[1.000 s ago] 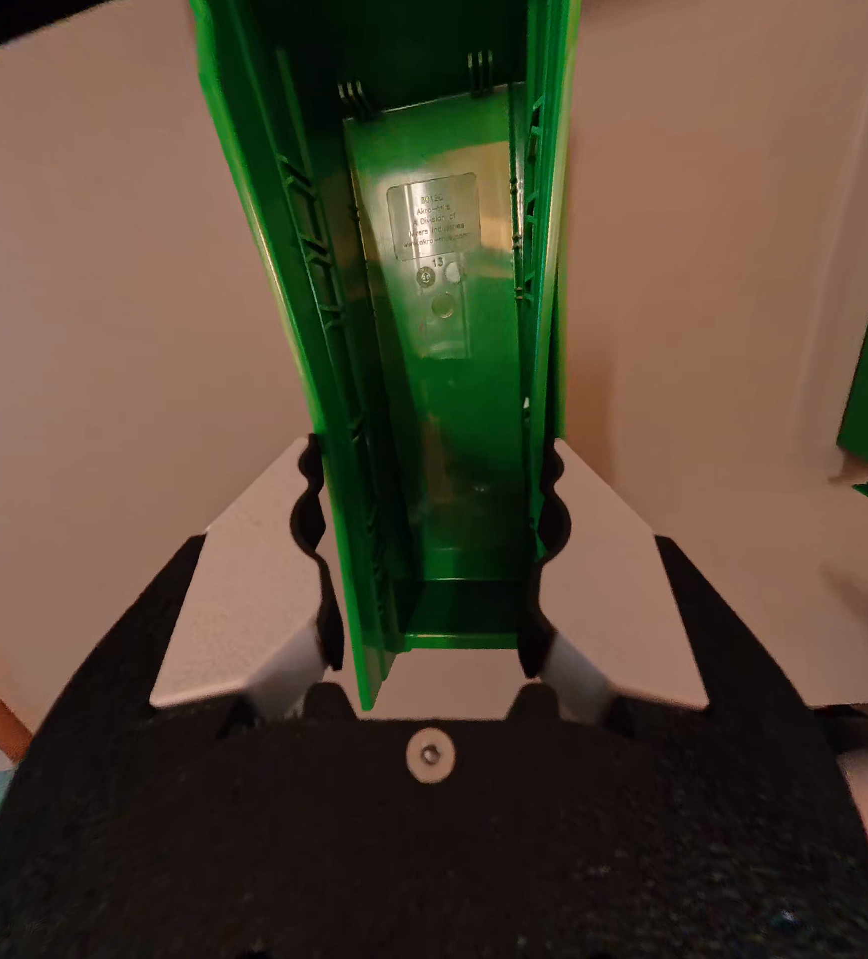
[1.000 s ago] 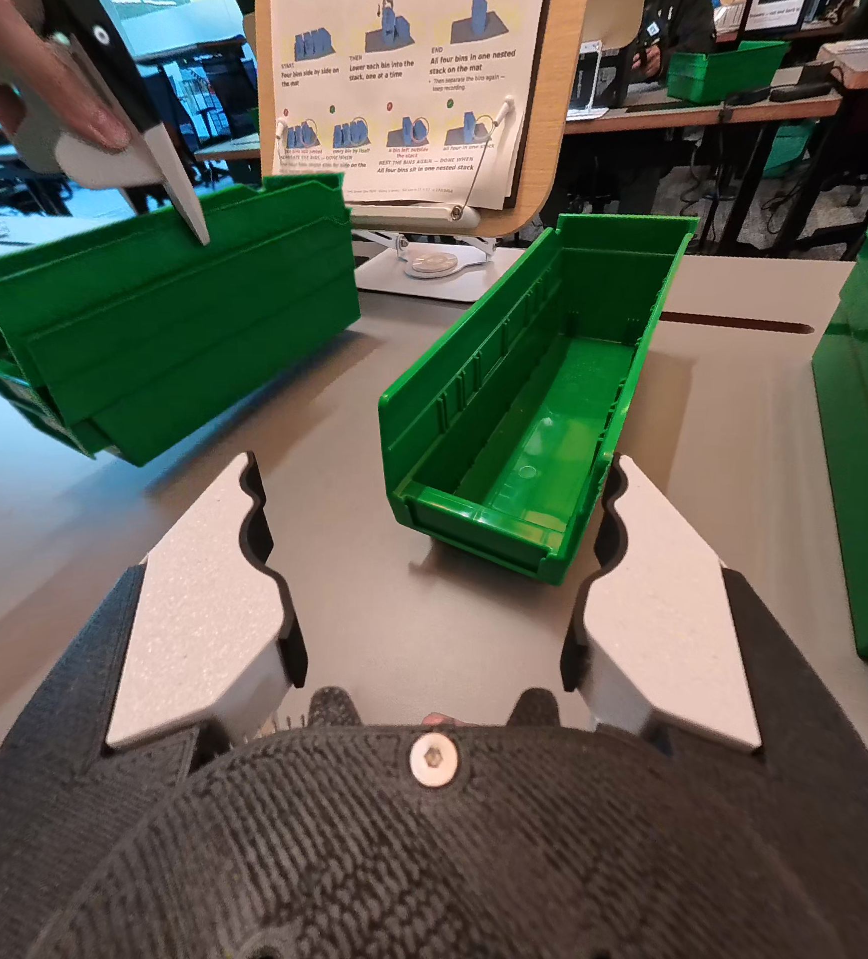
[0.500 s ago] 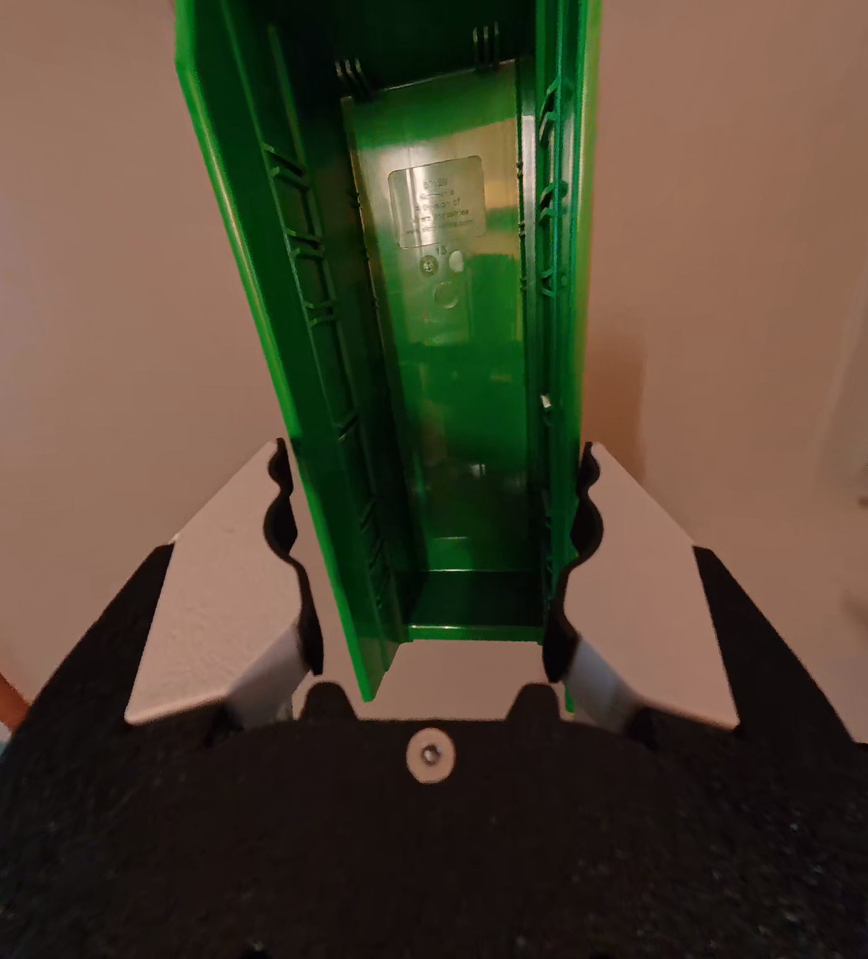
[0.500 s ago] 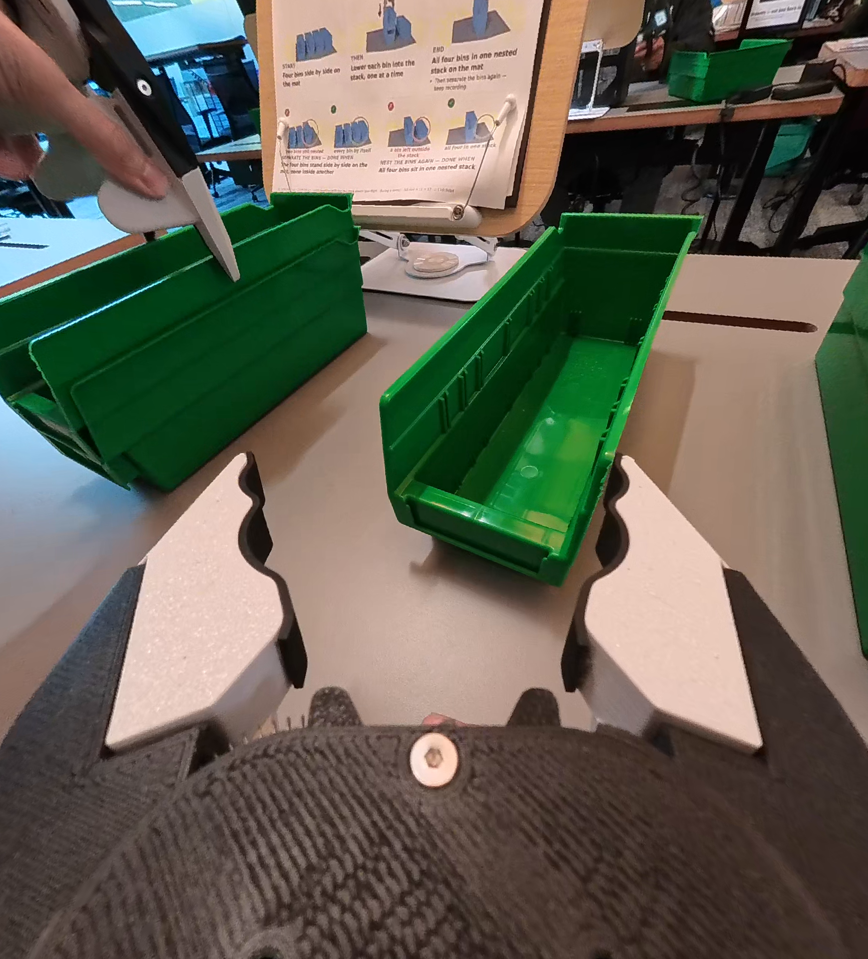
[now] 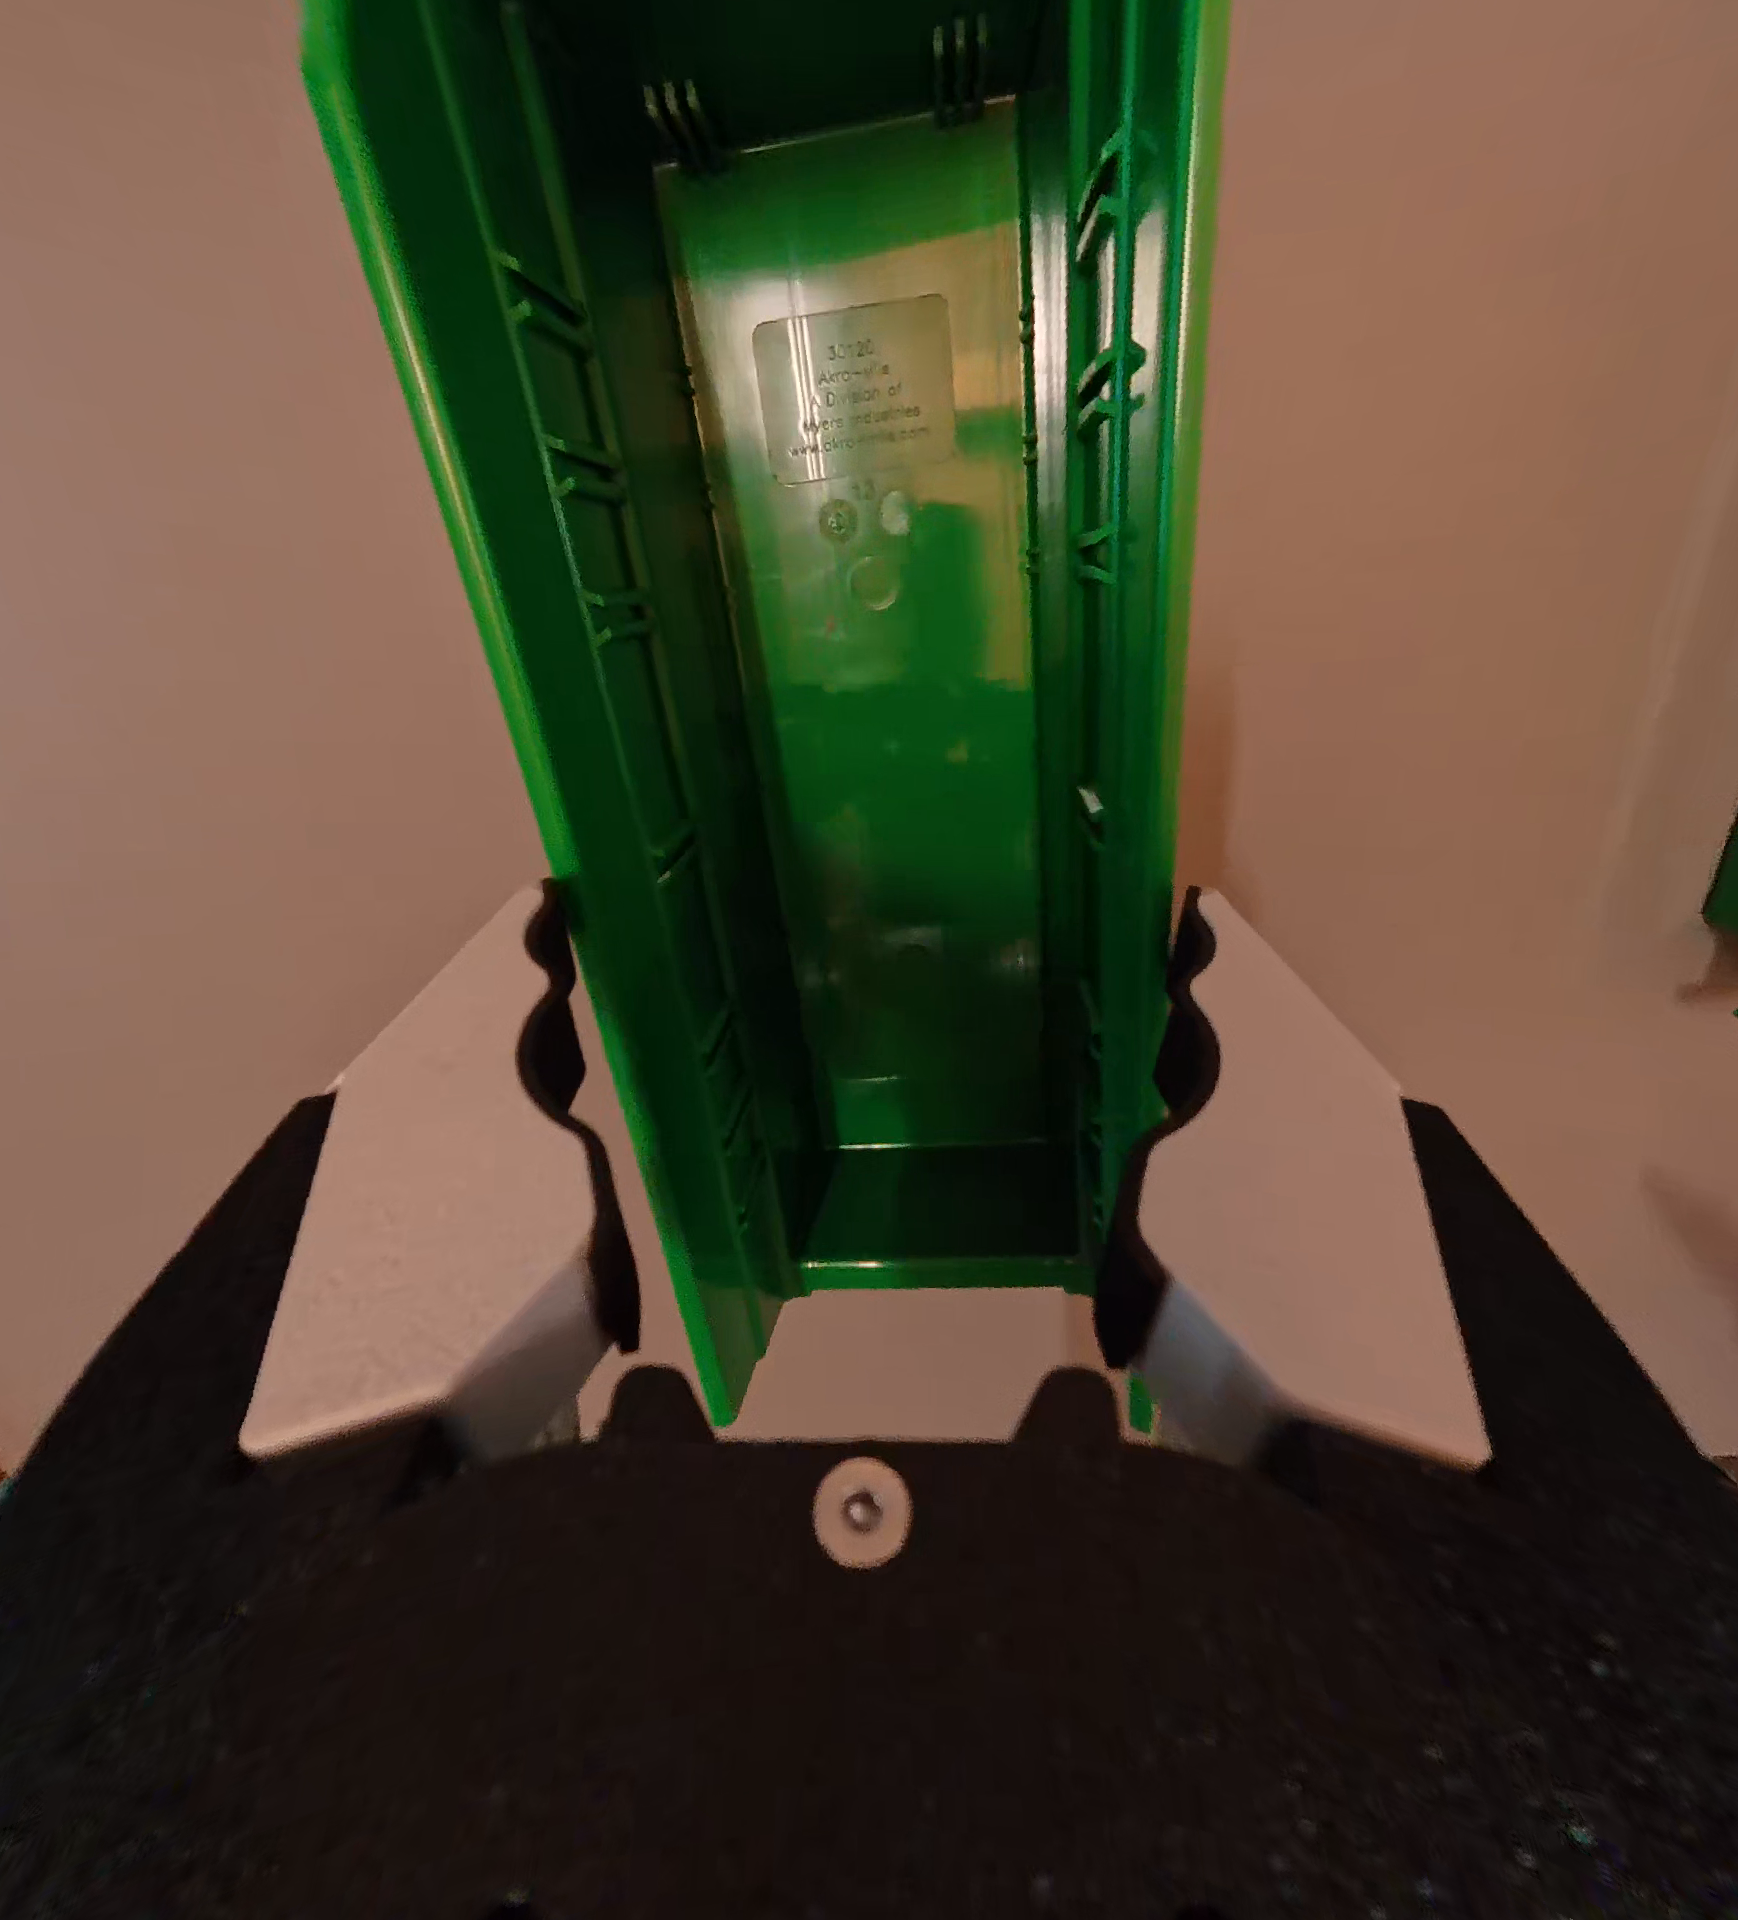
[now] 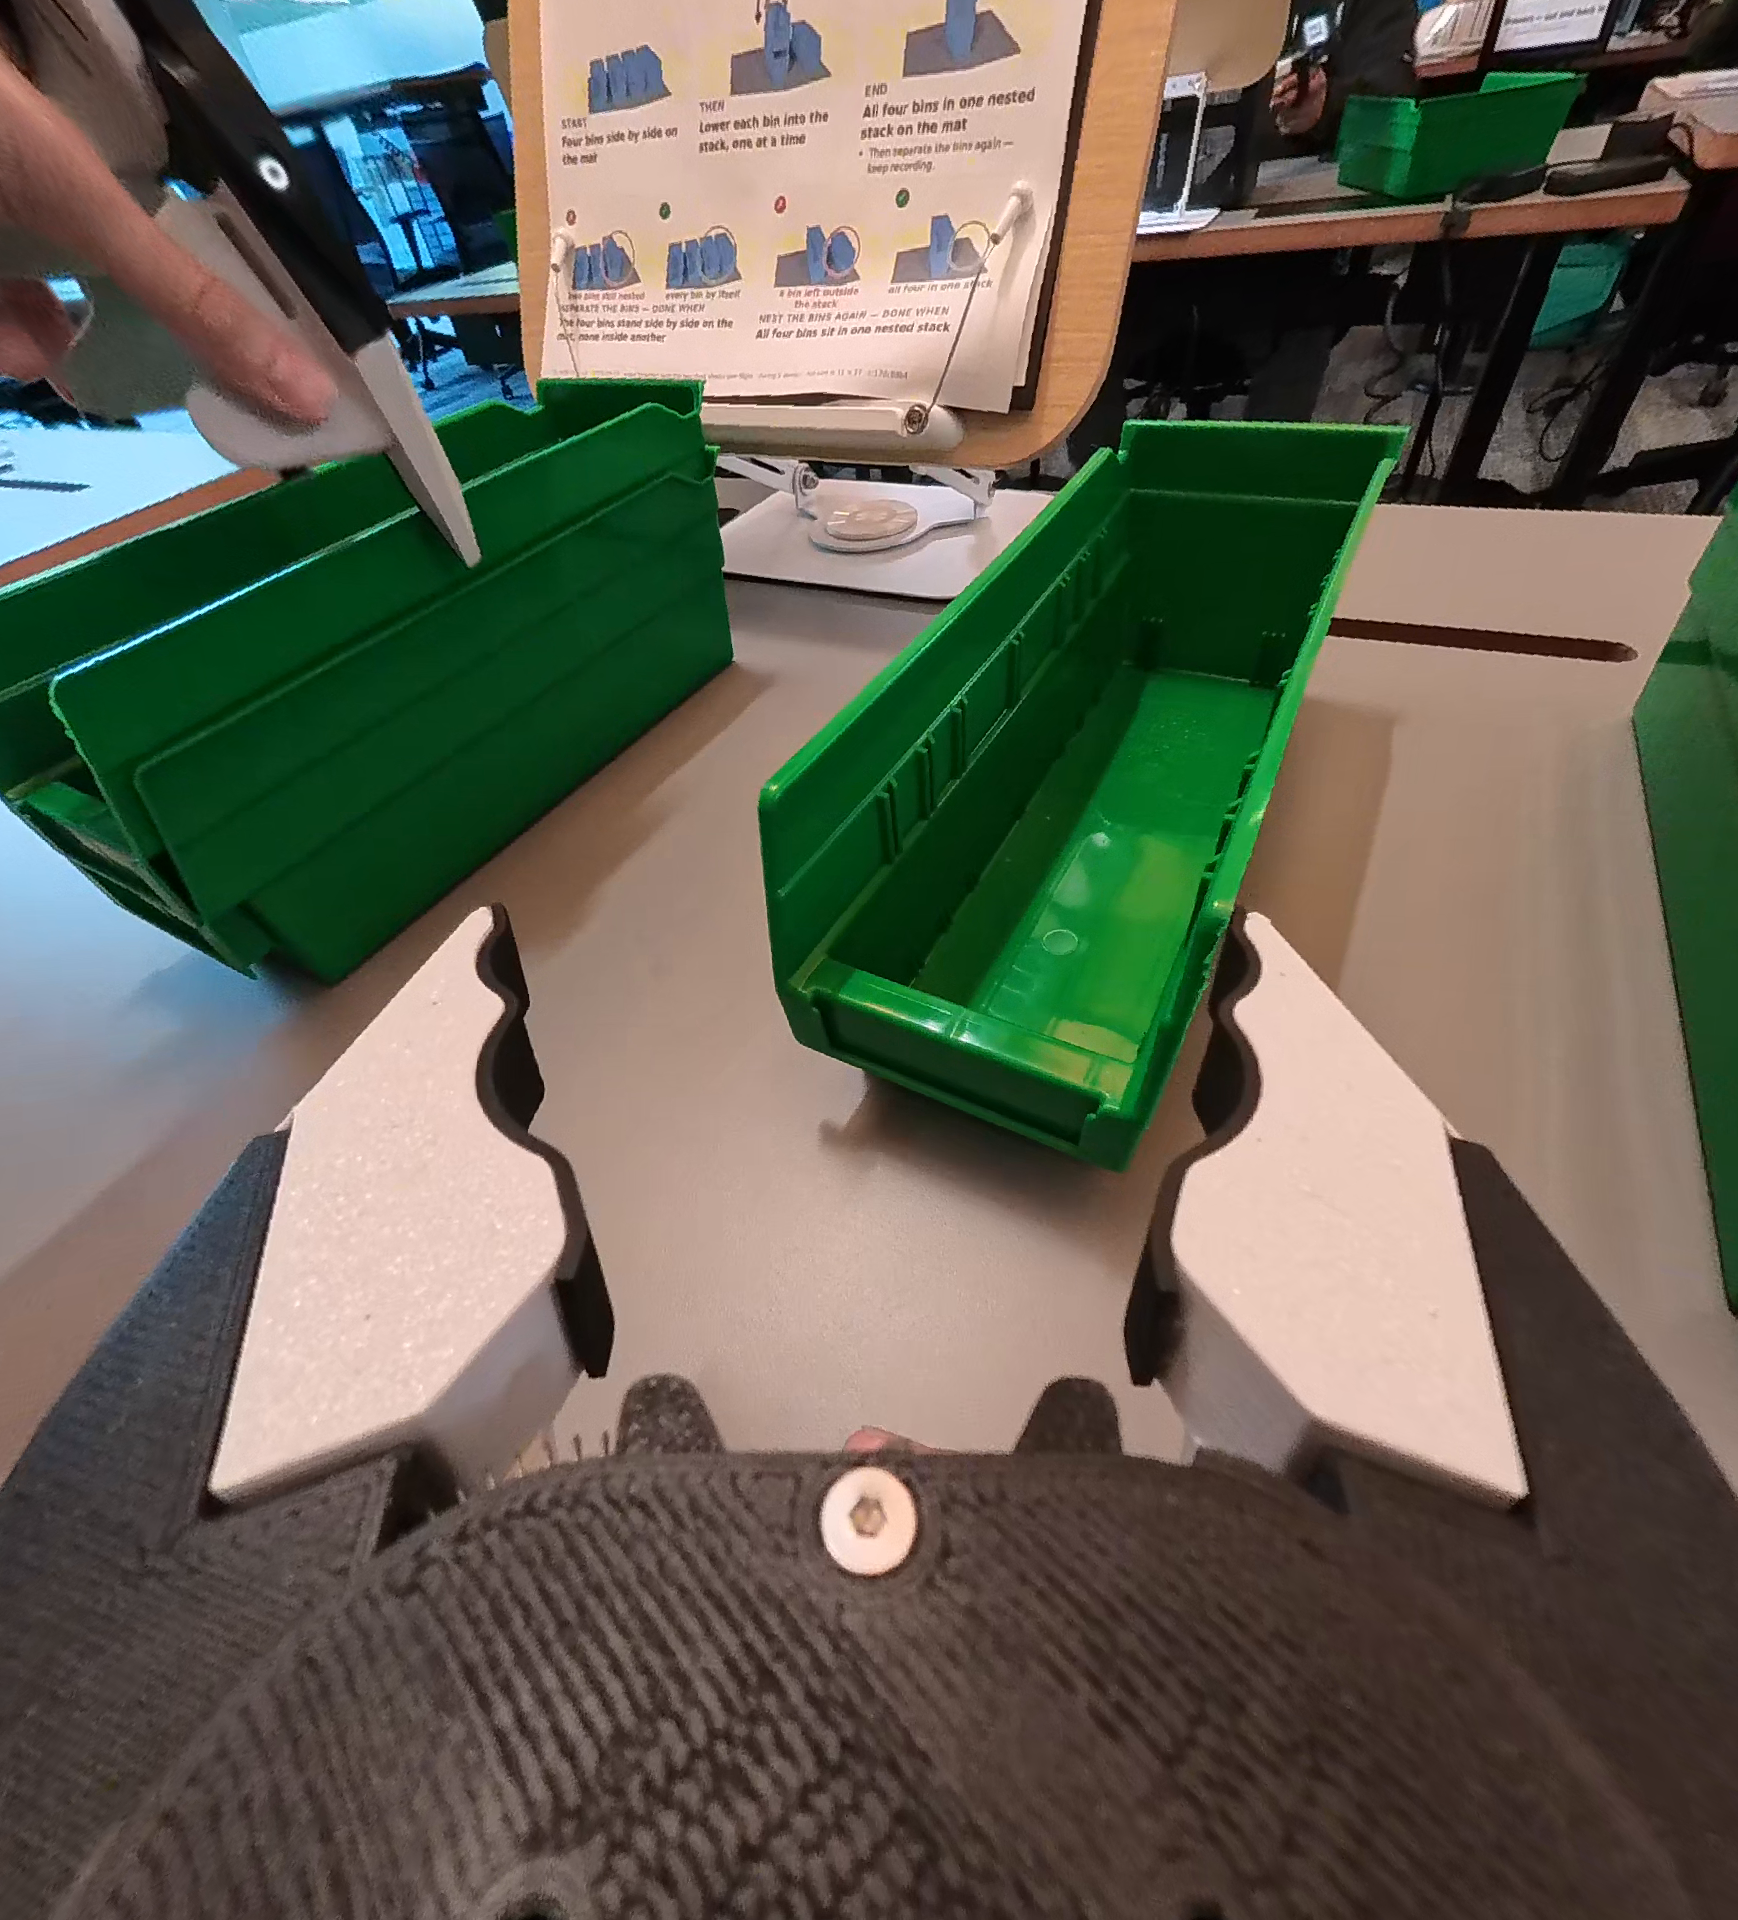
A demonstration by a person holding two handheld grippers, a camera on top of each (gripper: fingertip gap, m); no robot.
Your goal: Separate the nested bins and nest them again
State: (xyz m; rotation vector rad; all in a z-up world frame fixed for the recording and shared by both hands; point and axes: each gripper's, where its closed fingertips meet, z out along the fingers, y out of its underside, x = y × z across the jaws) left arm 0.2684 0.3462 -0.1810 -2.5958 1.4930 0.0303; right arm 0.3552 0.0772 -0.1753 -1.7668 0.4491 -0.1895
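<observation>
My left claw point(image 5: 865, 1122) straddles the stack point(image 6: 345, 727), fingers wide, gripping nothing; lifting may drag both bins. My right claw point(image 6: 865, 1132) gapes empty before a single bin point(image 6: 1041, 831).

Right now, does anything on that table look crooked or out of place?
Yes: the nested bins on the left sit tilted, near end off the table, with the left tool straddling them. The single bin lies flat. No spill or damage shows.
</observation>
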